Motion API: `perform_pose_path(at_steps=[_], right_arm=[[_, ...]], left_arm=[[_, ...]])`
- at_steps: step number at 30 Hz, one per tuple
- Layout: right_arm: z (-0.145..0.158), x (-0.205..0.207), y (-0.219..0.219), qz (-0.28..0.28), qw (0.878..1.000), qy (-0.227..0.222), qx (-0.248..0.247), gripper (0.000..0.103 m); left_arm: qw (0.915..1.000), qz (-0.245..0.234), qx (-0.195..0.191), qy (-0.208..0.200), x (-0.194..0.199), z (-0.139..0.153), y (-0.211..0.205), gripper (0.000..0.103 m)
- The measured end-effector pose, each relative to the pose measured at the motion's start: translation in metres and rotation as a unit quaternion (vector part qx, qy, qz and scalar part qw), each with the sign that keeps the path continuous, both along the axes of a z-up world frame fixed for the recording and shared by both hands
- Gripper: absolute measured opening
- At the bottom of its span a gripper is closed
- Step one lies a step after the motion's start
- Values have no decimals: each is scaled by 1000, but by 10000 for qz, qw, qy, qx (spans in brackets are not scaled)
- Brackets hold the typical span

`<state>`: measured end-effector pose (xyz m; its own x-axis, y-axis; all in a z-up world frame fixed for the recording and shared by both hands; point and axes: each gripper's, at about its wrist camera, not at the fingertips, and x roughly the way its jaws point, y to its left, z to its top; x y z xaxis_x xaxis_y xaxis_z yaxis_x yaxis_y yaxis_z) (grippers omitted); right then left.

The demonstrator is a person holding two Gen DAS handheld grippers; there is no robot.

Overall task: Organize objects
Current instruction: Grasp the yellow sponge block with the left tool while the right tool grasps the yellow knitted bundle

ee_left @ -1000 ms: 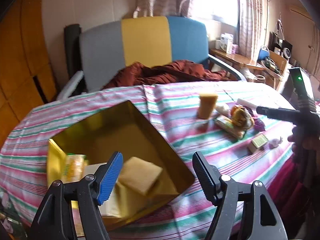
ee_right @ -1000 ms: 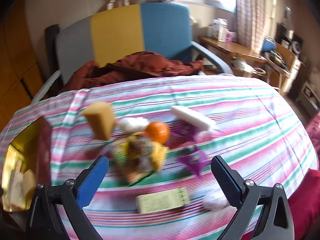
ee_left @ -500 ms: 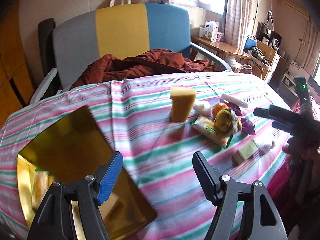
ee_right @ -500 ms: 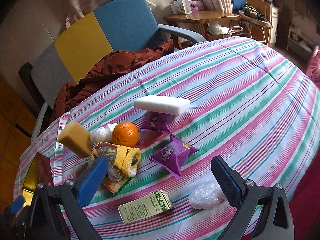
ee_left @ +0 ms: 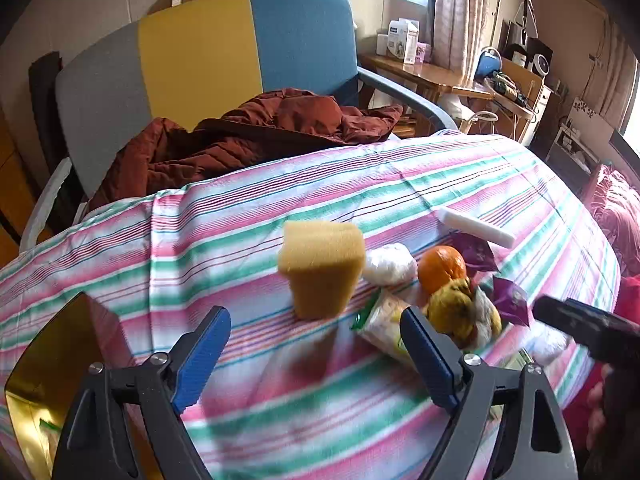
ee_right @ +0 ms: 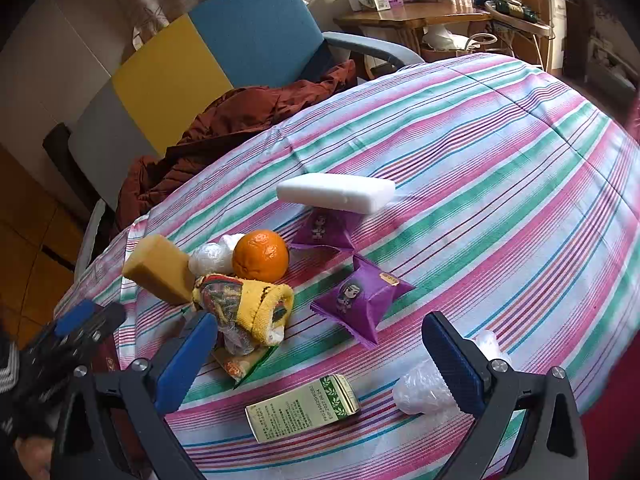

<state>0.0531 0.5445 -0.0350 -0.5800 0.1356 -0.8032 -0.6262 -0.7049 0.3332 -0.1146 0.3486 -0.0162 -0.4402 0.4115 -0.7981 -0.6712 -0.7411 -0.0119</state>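
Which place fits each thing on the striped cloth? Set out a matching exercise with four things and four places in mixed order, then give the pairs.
Things
1. white foam block
2. orange
3. green carton
4. gold tray

Places
A. at the near edge, lying flat
B. at the far left of the table
C. propped on a purple packet
D. beside the yellow sponge, touching a clear-wrapped ball

Pairs: 1-C, 2-D, 3-A, 4-B
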Motion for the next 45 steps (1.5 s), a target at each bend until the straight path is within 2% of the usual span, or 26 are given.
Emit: perform_pose_path(at_steps=[4, 9, 10, 11, 12, 13, 18, 23, 29, 34, 35, 37, 40, 45], right_arm=[[-1, -2, 0, 62, 10000, 3, -21, 103], [-2, -4, 0, 80, 10000, -29, 5, 103], [-2, -3, -1, 76, 10000, -34, 11, 103], [-2, -4, -1, 79, 10000, -41, 15, 103], [-2, -4, -1, 85, 9999, -53, 28, 103], [-2, -4, -2, 92, 9999, -63, 44, 103], [-1, -11, -12, 294, 9993, -112, 217, 103], [-2, -21, -25, 595, 9975, -192, 332, 103], [-4, -48, -37, 885, 9953, -231, 312, 103], [-23, -67, -29, 825, 9956, -434, 130, 102], [-26, -68, -27, 826, 9956, -443, 42, 97], [-32, -69, -28, 945, 9944, -474, -89, 62], [-33, -68, -37, 1100, 9925, -539, 30, 54], [-25, -62, -51, 1276, 9897, -539, 350, 51]], left_arm=[[9998, 66, -139, -114, -24, -16, 22, 94], [9989, 260, -165, -355, -48, -36, 35, 92], [9985, 276, -162, -445, -53, -41, 36, 86], [9981, 257, -120, -554, -56, -43, 36, 65], [9972, 248, -50, -705, -59, -46, 35, 53], [9963, 241, -2, -827, -60, -48, 32, 50], [9976, 22, 233, -658, -34, -34, 12, 48], [9968, 41, 468, -647, -9, -14, -18, 48], [9964, 24, 652, -546, 23, 5, -52, 48], [9955, 51, 776, -542, 44, 14, -74, 48], [9953, 58, 800, -545, 46, 15, -78, 48], [9950, 102, 844, -520, 52, 17, -86, 48], [9942, 193, 917, -530, 58, 20, -97, 48], [9931, 344, 990, -521, 68, 25, -119, 48]])
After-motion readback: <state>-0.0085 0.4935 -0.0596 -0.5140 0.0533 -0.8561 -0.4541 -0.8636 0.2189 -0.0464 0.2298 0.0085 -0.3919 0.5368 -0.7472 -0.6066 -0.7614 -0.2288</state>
